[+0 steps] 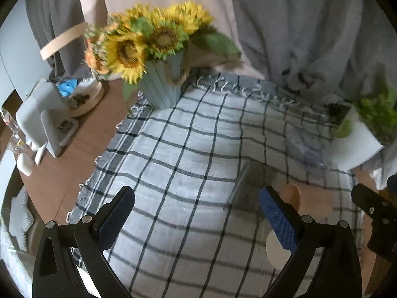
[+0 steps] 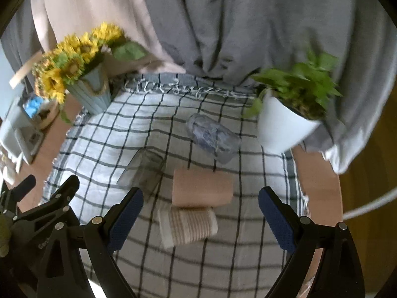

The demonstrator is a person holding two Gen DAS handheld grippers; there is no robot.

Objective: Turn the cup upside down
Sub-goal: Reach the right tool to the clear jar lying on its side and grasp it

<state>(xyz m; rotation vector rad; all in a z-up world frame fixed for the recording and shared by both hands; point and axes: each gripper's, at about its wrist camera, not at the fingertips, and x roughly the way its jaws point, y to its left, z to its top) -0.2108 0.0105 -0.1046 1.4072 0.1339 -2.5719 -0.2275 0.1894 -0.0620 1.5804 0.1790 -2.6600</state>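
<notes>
Several cups lie on their sides on a checked cloth (image 2: 223,260). In the right wrist view a pink cup (image 2: 202,190) lies ahead of my right gripper (image 2: 200,217), with a ribbed beige cup (image 2: 187,226) between its open fingers. A clear square glass (image 2: 144,173) lies to the left, and a clear blue-patterned glass (image 2: 213,137) lies further back. My left gripper (image 1: 196,217) is open and empty over the cloth (image 1: 173,161). The clear glass (image 1: 248,188) and the pink cup (image 1: 310,198) are beside its right finger.
A sunflower vase (image 1: 161,87) stands at the cloth's back left, a white pot with a green plant (image 2: 285,124) at the back right. Grey and pink curtains hang behind. A grey stand and small items (image 1: 49,121) sit on the wooden table at left.
</notes>
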